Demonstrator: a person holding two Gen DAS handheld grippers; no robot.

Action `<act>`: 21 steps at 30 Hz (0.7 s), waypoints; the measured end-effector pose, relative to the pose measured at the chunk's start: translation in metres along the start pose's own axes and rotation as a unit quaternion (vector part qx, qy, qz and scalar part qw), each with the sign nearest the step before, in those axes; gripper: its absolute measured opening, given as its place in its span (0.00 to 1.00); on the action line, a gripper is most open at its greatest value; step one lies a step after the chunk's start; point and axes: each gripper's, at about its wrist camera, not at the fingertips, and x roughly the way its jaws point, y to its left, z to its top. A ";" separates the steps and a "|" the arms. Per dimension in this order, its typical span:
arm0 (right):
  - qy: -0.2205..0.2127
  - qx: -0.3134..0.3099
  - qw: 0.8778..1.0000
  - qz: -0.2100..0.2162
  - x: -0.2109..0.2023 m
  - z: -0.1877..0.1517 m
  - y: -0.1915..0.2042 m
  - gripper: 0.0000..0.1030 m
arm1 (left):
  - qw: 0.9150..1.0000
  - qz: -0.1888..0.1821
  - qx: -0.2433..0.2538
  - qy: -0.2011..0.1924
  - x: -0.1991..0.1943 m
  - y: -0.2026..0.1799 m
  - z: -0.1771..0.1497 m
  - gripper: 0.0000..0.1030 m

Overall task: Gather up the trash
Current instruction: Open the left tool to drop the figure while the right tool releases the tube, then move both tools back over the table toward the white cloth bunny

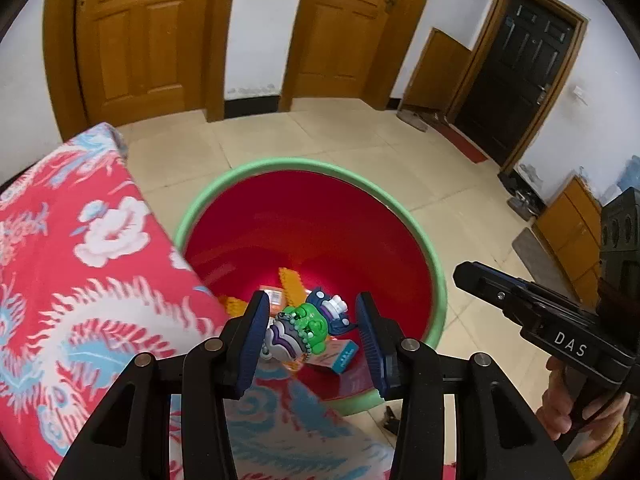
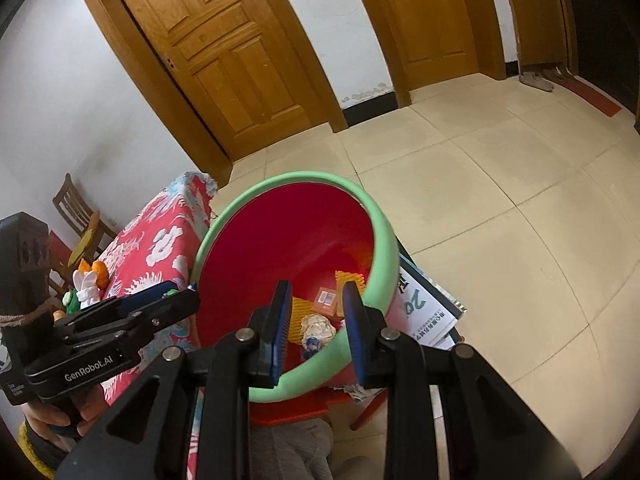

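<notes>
The left gripper (image 1: 312, 334) has its blue pads on either side of a small green and purple toy figure (image 1: 298, 330); the left pad (image 1: 254, 344) touches it, while a gap shows at the right pad, so a firm clamp cannot be confirmed. It hangs over the near rim of a red bin with a green rim (image 1: 280, 166), beside a table under a red patterned cloth (image 1: 80, 260). Inside the bin lie orange wrappers (image 1: 292, 284) and a small pink box (image 1: 340, 356). The right gripper (image 2: 316, 316) hovers over the same bin with its jaws apart and nothing between them. The bin stands on a tiled floor (image 2: 500, 208) facing wooden doors (image 2: 224, 60).
</notes>
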 end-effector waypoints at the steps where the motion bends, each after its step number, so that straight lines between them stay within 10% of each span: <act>1: -0.001 0.002 1.000 0.000 -0.001 0.000 -0.001 0.28 | 1.000 -0.004 0.002 0.002 0.002 -0.002 0.001 0.45; 10: 0.000 0.009 1.000 0.003 -0.001 -0.001 -0.006 0.28 | 0.999 0.025 0.021 -0.005 0.007 -0.011 0.003 0.64; 21: -0.003 0.004 1.000 0.006 -0.006 -0.002 0.000 0.28 | 0.999 0.046 0.002 -0.026 -0.015 0.007 0.002 0.64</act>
